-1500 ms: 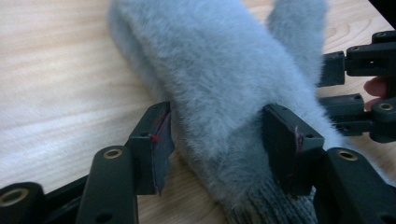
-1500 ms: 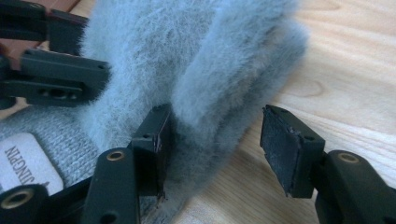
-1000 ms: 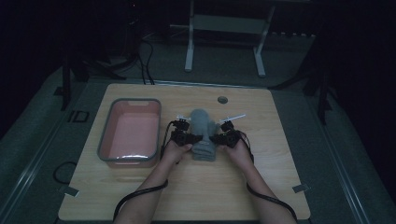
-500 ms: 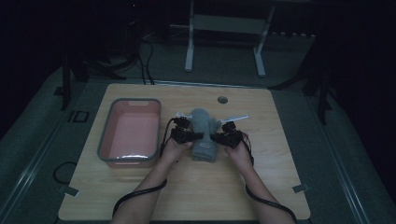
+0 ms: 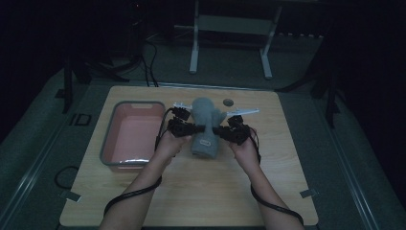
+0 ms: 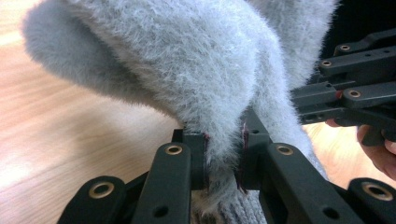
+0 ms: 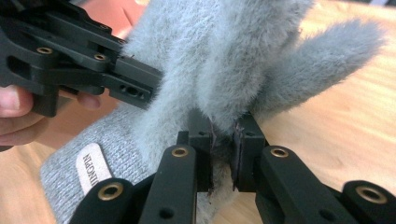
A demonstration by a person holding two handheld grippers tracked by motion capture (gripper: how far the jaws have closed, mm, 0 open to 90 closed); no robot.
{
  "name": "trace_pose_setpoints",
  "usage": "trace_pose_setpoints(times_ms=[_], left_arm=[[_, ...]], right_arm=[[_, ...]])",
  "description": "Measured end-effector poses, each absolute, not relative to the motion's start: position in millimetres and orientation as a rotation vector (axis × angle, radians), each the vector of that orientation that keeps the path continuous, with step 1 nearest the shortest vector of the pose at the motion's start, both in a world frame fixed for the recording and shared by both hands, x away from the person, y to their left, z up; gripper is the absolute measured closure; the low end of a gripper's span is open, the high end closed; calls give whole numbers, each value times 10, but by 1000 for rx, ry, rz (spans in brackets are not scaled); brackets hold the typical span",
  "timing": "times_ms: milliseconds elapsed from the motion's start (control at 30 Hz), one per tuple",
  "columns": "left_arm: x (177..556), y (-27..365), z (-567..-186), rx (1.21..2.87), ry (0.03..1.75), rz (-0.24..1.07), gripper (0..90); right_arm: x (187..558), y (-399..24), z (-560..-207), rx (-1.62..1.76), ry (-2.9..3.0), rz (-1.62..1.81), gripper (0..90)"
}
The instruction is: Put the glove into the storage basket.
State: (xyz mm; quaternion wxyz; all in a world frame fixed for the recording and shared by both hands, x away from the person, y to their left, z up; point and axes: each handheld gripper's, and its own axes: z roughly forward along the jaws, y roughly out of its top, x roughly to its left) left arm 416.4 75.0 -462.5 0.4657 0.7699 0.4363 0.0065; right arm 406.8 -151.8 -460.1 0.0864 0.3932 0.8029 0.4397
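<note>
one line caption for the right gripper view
Right gripper pinching a fuzzy grey mitten above the wooden table.

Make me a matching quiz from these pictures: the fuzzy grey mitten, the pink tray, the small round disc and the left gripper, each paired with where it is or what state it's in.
Things:
1. fuzzy grey mitten
2. pink plastic tray with grey rim
3. small dark round disc
4. left gripper

Places or states:
A. at the table's far edge
B. shut on fuzzy fabric
C. held between both grippers
D. on the table's left part

Pairs: 1-C, 2-D, 3-A, 4-B

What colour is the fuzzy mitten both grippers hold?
Light grey; the mitten shows best in the right gripper view.
</note>
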Motion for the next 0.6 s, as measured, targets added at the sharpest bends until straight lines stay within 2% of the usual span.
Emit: trace_pose_setpoints(times_ms=[600], left_arm=[[4047, 1540, -4054, 1889, 1122, 108, 785]], right_arm=[[4102, -762, -4061, 1022, 2439, 1381, 815]])
